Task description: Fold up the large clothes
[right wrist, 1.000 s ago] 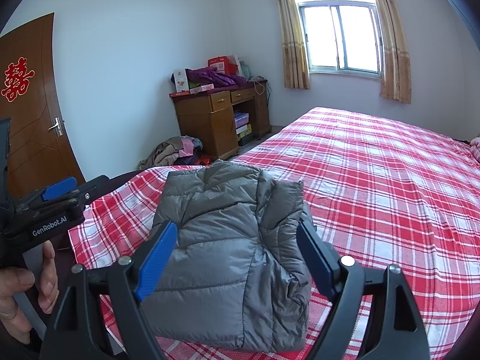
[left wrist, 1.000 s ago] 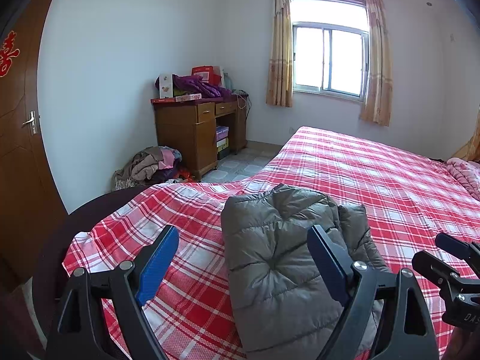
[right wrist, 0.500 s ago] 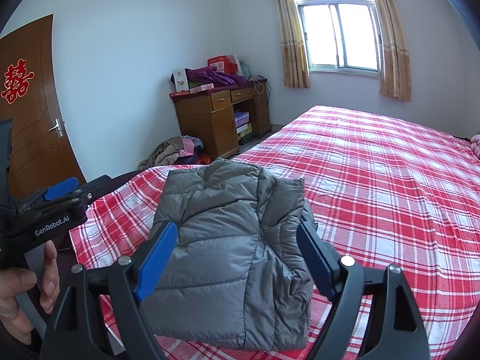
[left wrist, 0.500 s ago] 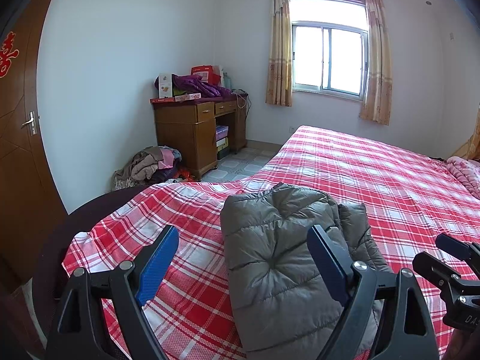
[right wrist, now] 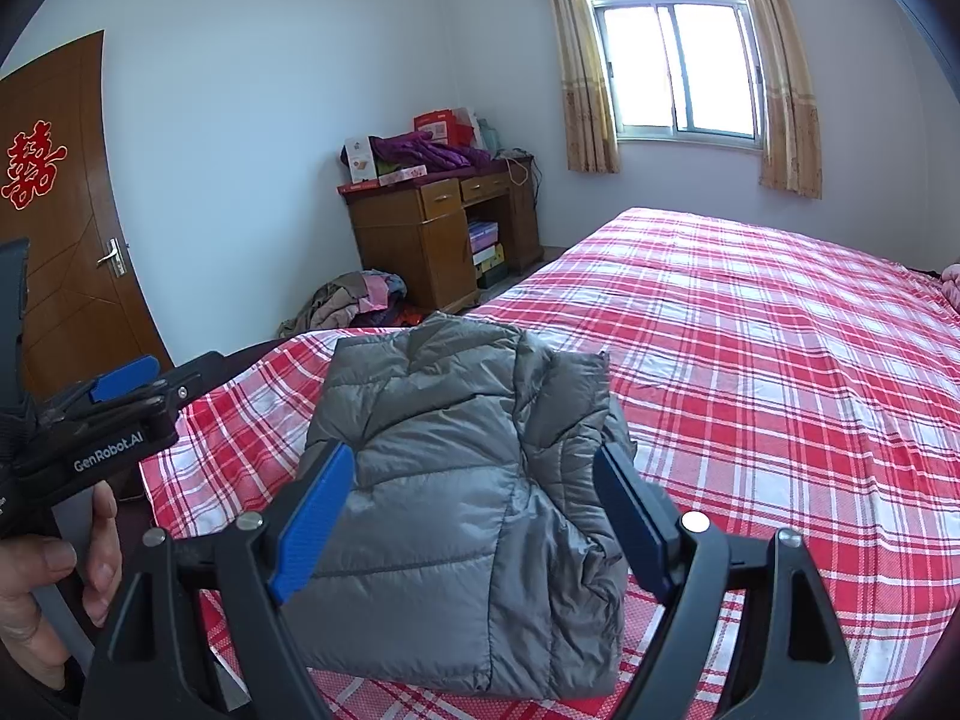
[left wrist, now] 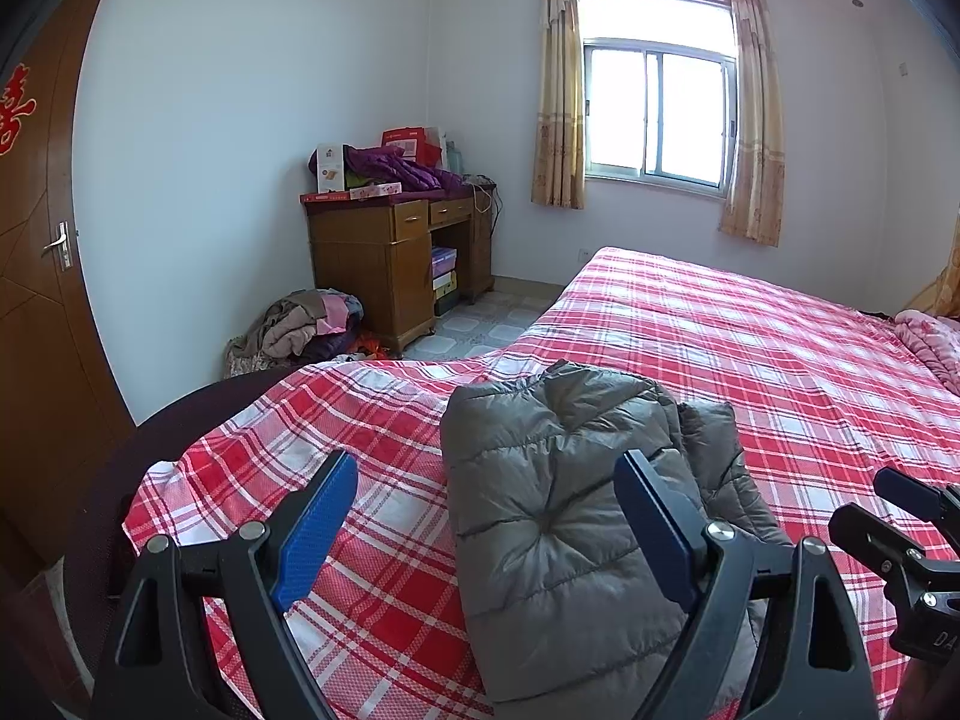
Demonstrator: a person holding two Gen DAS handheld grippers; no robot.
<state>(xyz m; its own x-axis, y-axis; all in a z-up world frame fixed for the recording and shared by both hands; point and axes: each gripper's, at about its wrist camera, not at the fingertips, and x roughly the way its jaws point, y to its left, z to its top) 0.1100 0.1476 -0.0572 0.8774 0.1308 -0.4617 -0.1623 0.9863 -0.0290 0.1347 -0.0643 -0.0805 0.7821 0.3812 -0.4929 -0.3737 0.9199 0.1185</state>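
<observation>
The left gripper [left wrist: 486,528] has its jaws spread wide with nothing in them, and so does the right gripper [right wrist: 474,510]. Both hang over the near end of the bed [left wrist: 750,324]. The gray puffy jacket [right wrist: 456,456] lies folded on the red checked sheet, close to the near edge. The right wrist view shows a hand [right wrist: 42,588] holding the left gripper; the left wrist view does not show that hand. The left wrist view shows a pink blanket [left wrist: 930,342] at the far right. Beyond the jacket, lots of sheet is bare. Past the bed's corner are a clothes pile [left wrist: 300,330] and a wooden desk [left wrist: 384,258].
</observation>
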